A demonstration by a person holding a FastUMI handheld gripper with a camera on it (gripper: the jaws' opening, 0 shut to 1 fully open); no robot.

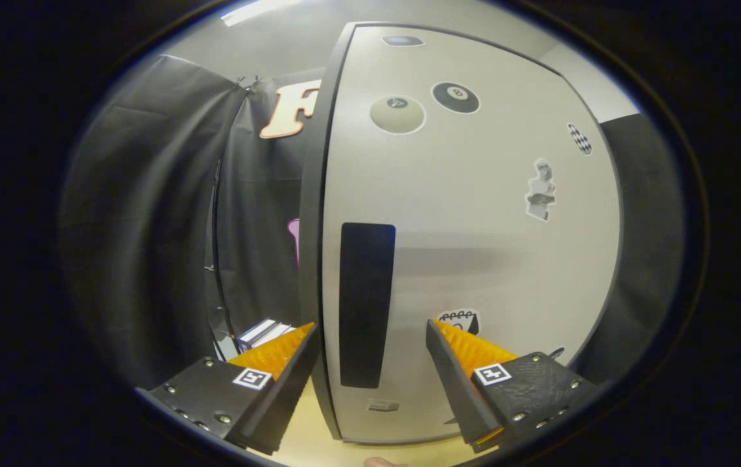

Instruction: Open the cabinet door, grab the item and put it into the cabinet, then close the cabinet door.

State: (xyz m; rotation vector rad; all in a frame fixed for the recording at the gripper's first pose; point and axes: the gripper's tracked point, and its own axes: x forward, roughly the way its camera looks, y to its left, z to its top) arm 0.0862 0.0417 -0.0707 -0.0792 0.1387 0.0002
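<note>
Cabinet door [474, 246] closed, blocking ahead, open jaws straddling its edge (handle [366, 305] between).

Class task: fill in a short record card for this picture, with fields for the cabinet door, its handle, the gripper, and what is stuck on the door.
Cabinet door: pale door, dark-edged, just ahead of the fingers; open or shut cannot be told
Handle: tall dark strip near the door's edge, in line with the gap between the fingers
Gripper: gripper open, fingers spread, holding nothing
Stickers: two billiard-ball stickers high up, a statue sticker, a notepad sticker
</note>
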